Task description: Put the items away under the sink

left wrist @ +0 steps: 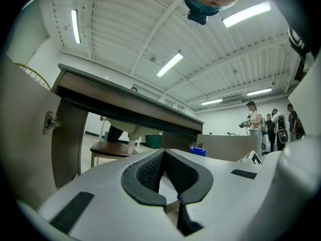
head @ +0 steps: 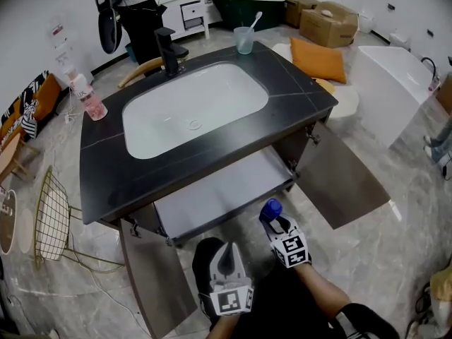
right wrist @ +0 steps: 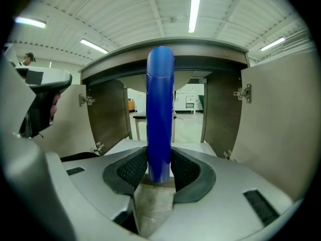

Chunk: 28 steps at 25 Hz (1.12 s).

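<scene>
My right gripper (right wrist: 160, 160) is pinching a blue bottle (right wrist: 160, 109) — the jaws clamp its lower end from both sides. It stands upright between them, its rounded top well above the pads. Straight ahead of these jaws the cabinet (right wrist: 108, 114) under the sink is open. Its left door (right wrist: 67, 127) is swung out to the left of the jaws and its right door (right wrist: 276, 119) to their right. The pale shelf (head: 219, 196) lies just beyond the jaw tips and a little lower, with nothing on the part I can see. The bottle is not on it; it is in my grip, just in front of the shelf's front edge.

My left gripper (left wrist: 164, 152) sits beside the right one, to its left and slightly nearer to me. Its jaws are pressed together at the tips and there is nothing between the pads. Ahead of them and higher up runs the dark underside of the desk (left wrist: 125, 102). A door hinge (left wrist: 51, 122) shows off to their left. Far beyond and to the right of these jaws some people (left wrist: 253, 122) stand in the room.

Up on the desk, above and beyond both pairs of jaws, is the white basin (head: 194, 108) with a black tap (head: 168, 51) behind it. A pink bottle (head: 90, 101) stands at the far left corner — well apart from a clear cup (head: 244, 39) at the far edge, which has a brush in it.
</scene>
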{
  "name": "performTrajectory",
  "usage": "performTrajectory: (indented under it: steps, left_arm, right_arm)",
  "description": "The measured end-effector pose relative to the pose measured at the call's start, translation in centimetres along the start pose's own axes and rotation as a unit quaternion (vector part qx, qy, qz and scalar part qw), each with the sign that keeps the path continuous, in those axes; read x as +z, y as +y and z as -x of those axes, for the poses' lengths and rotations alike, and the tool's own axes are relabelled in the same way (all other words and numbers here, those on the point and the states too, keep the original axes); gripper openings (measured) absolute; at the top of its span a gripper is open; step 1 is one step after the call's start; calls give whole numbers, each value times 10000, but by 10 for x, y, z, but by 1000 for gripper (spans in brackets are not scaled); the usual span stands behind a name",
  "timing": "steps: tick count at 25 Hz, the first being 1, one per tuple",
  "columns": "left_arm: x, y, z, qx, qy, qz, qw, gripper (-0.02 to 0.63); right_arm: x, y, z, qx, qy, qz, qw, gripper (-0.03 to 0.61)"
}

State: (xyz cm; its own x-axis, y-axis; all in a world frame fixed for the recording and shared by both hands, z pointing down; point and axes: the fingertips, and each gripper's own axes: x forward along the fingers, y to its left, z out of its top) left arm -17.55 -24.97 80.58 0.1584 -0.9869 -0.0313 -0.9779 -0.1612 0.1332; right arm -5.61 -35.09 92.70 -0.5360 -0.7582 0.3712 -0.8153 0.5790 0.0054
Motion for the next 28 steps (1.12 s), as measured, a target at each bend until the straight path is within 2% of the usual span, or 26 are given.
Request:
performTrajectory:
  steps: [9, 13, 17, 28]
  left_arm:
    - [-5, 9, -22, -111, 28, 106, 9999, 15]
    - [-5, 12, -26, -131, 64, -40, 9999, 15]
    - [-6, 15, -31, -136, 112, 38, 9998, 15]
    - [-15, 24, -42, 6, 262, 53, 9996, 15]
  right_arm:
    - [-27, -20, -56, -190, 92, 46, 9998, 146]
    - [-40, -30, -86, -268, 155, 14, 9995, 146]
    - [-48, -41, -115, -301, 36, 84, 9995, 146]
    - [-86, -69, -178, -405, 190, 203, 9988, 146]
